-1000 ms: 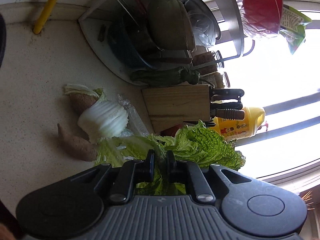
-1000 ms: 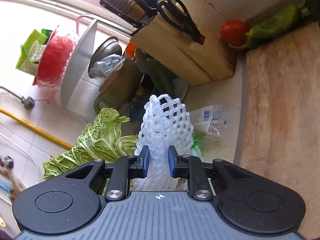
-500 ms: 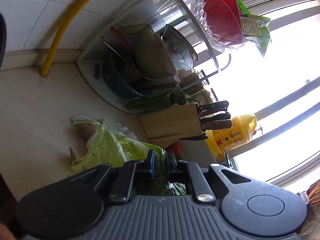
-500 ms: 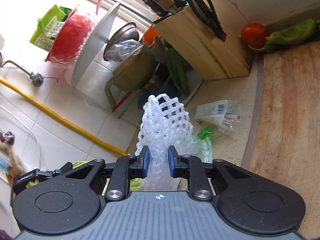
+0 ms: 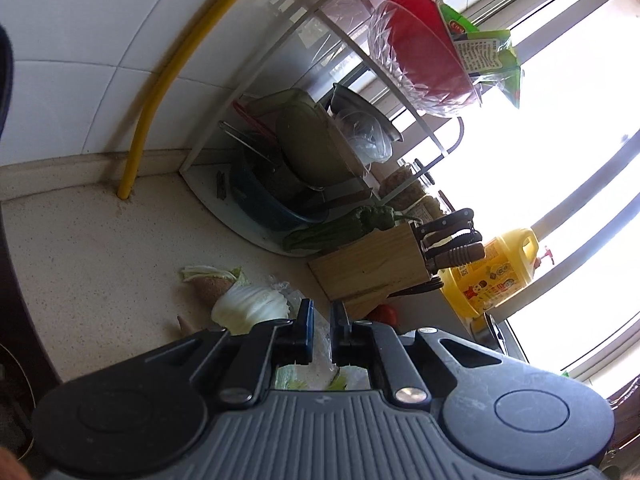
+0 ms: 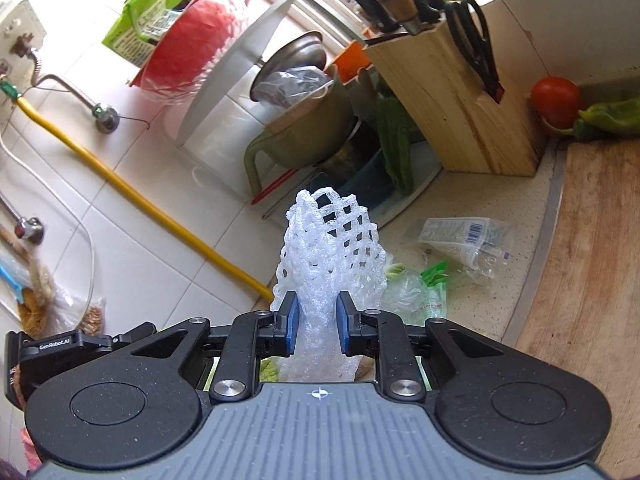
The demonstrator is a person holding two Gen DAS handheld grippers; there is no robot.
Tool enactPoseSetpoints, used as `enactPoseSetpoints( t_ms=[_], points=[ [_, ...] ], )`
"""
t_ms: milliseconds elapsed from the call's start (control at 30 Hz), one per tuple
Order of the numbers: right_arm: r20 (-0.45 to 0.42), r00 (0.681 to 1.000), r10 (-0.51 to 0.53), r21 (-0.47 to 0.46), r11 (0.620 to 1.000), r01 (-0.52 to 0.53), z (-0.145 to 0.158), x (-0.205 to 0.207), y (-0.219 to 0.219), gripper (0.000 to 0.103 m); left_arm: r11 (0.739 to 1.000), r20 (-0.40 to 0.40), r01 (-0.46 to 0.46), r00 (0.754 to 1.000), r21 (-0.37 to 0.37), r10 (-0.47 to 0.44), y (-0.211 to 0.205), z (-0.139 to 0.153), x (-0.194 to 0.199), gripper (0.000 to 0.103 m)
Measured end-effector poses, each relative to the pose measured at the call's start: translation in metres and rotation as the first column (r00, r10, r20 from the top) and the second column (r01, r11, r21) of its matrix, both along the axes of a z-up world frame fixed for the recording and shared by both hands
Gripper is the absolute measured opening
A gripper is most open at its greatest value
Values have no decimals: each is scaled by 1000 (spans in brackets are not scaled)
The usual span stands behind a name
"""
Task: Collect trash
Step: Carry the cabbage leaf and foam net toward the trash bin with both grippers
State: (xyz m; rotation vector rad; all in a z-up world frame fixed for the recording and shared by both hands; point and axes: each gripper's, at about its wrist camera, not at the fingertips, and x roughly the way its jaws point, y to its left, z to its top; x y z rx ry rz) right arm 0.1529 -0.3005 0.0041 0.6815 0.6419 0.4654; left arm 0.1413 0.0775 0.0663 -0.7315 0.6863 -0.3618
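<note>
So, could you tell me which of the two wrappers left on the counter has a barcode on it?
The clear wrapper beside the cutting board; its white label bears the barcode. The green-printed wrapper lies nearer the right tool.

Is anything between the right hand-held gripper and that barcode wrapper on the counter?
Only its own load: the right hand-held gripper is shut on a white foam net. The barcode wrapper lies uncovered beyond it.

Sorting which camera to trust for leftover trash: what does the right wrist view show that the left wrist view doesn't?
Only the right wrist view: the right gripper shut on white foam netting, a clear barcoded wrapper, the tomato in full.

Only the left wrist view: the left gripper, a cabbage stump, a yellow oil jug.

Both: the knife block, the yellow pipe, the red bowl.
</note>
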Motion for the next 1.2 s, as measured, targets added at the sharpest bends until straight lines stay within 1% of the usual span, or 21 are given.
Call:
enactPoseSetpoints(
  t_ms=[67, 100, 133, 200, 233, 267, 333, 400, 467, 500, 567, 633, 767, 800, 867, 967, 1000, 1033, 1067, 1133, 1200],
  points=[
    [10, 1000, 15, -8, 1000, -15, 3, 3, 2, 26, 1000, 8, 0, 1000, 11, -1, -1, -2, -1, 7],
    [11, 1000, 25, -13, 1000, -25, 3, 5, 3, 26, 998, -4, 17, 1000, 52, -17, -5, -8, 1, 7],
    [10, 999, 33, -22, 999, -33, 3, 7, 6, 26, 992, -18, 25, 1000, 120, -23, -9, -15, 4, 7],
    [6, 999, 46, -37, 998, -45, 1, 8, 10, 26, 945, -76, 3, 997, 327, 23, -21, -42, 5, 8],
    [1, 999, 54, -40, 998, -54, 0, 9, 12, 26, 924, -138, 19, 990, 383, 37, -25, -60, 5, 11],
    [-5, 998, 60, -48, 997, -60, -2, 8, 14, 26, 922, -204, 56, 979, 383, 26, -27, -82, 5, 11],
    [-28, 997, 70, -59, 996, -71, -10, 7, 18, 26, 942, -266, 88, 964, 324, 1, -30, -113, 8, 14],
    [-51, 995, 81, -62, 995, -84, -18, 5, 21, 26, 935, -310, 106, 951, 338, 5, -39, -133, 17, 18],
    [-70, 994, 87, -55, 994, -90, -25, 4, 23, 26, 917, -325, 122, 946, 380, 9, -48, -140, 21, 23],
    [-80, 993, 85, -49, 995, -90, -27, 4, 23, 26, 920, -328, 121, 944, 374, 9, -49, -142, 21, 26],
    [-87, 993, 84, -50, 995, -88, -28, 1, 23, 26, 939, -338, 111, 941, 324, 6, -49, -147, 22, 43],
    [-79, 993, 86, -63, 994, -91, -26, -2, 22, 26, 953, -327, 84, 945, 290, 17, -49, -147, 21, 52],
    [-83, 993, 83, -49, 995, -87, -30, -4, 16, 26, 970, -351, 63, 936, 234, 24, -40, -145, 22, 54],
    [-86, 993, 83, -43, 995, -87, -31, -4, 14, 26, 968, -358, 61, 933, 243, 31, -38, -143, 19, 54],
    [-94, 992, 89, -34, 995, -92, -34, -3, 12, 26, 948, -352, 66, 935, 311, 50, -40, -138, 7, 55],
    [-103, 990, 98, -22, 995, -101, -37, -2, 9, 26, 893, -328, 63, 939, 446, 98, -49, -136, -4, 57],
    [-106, 989, 100, -15, 995, -102, -39, -1, 8, 26, 884, -333, 63, 937, 463, 107, -53, -138, -7, 57],
    [-108, 989, 103, -7, 995, -104, -40, -1, 6, 26, 890, -334, 62, 937, 452, 105, -56, -140, -8, 58],
    [-110, 988, 105, -1, 994, -106, -41, 1, 5, 26, 888, -323, 56, 940, 457, 107, -61, -141, -6, 69],
    [-113, 988, 110, 4, 994, -110, -43, 4, 3, 26, 860, -307, 45, 942, 508, 133, -71, -145, 5, 75],
    [-118, 986, 115, 13, 993, -115, -45, 6, 1, 26, 864, -300, 30, 943, 502, 142, -79, -150, 14, 98]
  ],
)
